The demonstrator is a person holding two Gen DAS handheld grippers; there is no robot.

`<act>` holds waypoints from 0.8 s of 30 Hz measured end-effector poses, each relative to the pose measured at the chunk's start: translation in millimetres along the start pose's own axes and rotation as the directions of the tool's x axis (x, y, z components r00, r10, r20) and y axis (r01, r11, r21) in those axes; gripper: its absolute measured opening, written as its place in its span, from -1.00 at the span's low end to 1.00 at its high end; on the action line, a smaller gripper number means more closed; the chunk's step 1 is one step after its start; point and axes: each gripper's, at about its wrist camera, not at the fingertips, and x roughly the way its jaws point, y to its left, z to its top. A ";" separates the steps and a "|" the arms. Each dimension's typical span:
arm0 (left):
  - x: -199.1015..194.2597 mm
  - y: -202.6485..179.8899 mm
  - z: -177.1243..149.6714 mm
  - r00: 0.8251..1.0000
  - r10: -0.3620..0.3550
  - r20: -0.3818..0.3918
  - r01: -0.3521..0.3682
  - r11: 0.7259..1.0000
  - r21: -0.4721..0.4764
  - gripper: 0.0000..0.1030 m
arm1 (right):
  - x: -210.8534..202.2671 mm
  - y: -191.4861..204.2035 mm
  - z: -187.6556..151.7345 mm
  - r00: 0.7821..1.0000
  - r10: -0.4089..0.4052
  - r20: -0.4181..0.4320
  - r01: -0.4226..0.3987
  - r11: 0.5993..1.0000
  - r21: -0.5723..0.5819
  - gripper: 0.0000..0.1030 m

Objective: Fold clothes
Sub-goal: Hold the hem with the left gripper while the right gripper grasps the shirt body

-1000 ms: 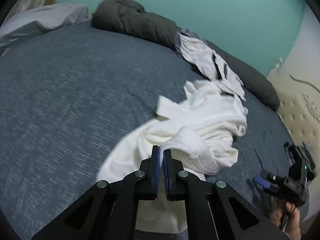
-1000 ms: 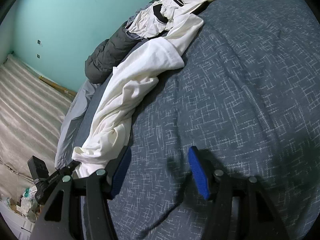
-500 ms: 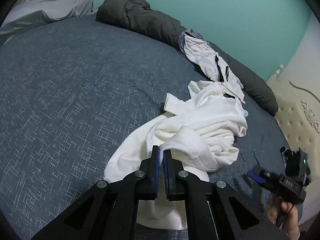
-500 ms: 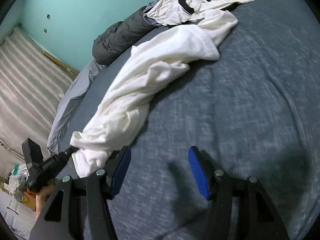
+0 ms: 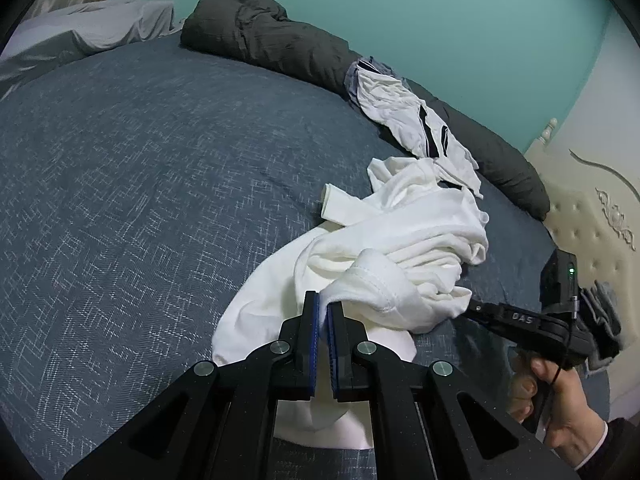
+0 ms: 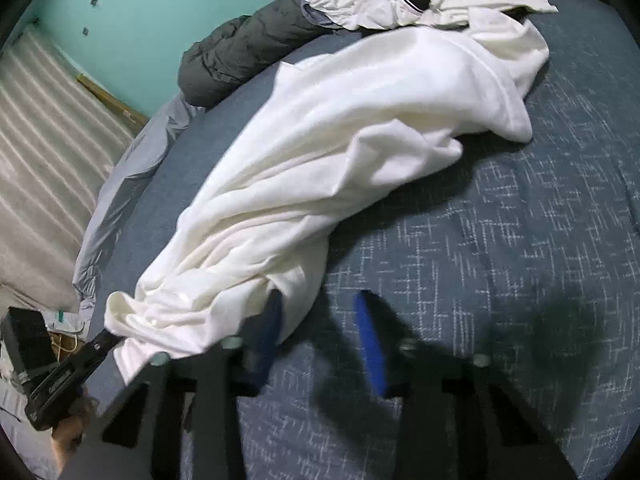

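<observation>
A crumpled white garment lies stretched across the blue bed. My left gripper is shut on a hemmed edge of it and holds that end up. The same garment fills the right wrist view. My right gripper is open, its left finger touching the garment's near edge, its right finger over bare bedding. The right gripper also shows in the left wrist view, beside the garment. The left gripper shows in the right wrist view.
A second white garment with black stripes lies on a rolled dark grey duvet along the teal wall. A grey pillow sits at the far left. A cream tufted headboard stands at right.
My right gripper has moved in toward the white garment until its left finger reaches the cloth. The left gripper keeps its hold; the garment is drawn longer and nearer.
</observation>
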 end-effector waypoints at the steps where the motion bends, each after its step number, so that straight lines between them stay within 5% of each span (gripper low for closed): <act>1: -0.3 -1.3 -0.1 1.000 0.002 0.001 -0.002 1.000 0.007 -0.91 | -0.5 -0.8 -1.0 1.000 -0.003 0.001 0.003 1.000 -0.001 -0.87; 7: -0.3 -8.9 0.4 1.000 -0.015 0.008 0.015 0.999 0.029 -0.91 | -38.8 3.2 -13.1 0.997 0.012 0.077 -0.007 0.998 -0.061 -0.98; 19: -2.4 -52.9 -11.1 0.985 -0.171 -0.021 0.172 0.975 0.139 -0.91 | -166.0 -8.0 -60.3 0.986 0.034 0.165 -0.020 0.996 -0.088 -0.98; 24: 3.0 -32.3 -9.4 0.992 -0.128 -0.022 0.129 0.990 0.059 -0.91 | -144.8 0.8 -80.2 0.994 0.098 0.040 -0.093 0.989 -0.112 -0.98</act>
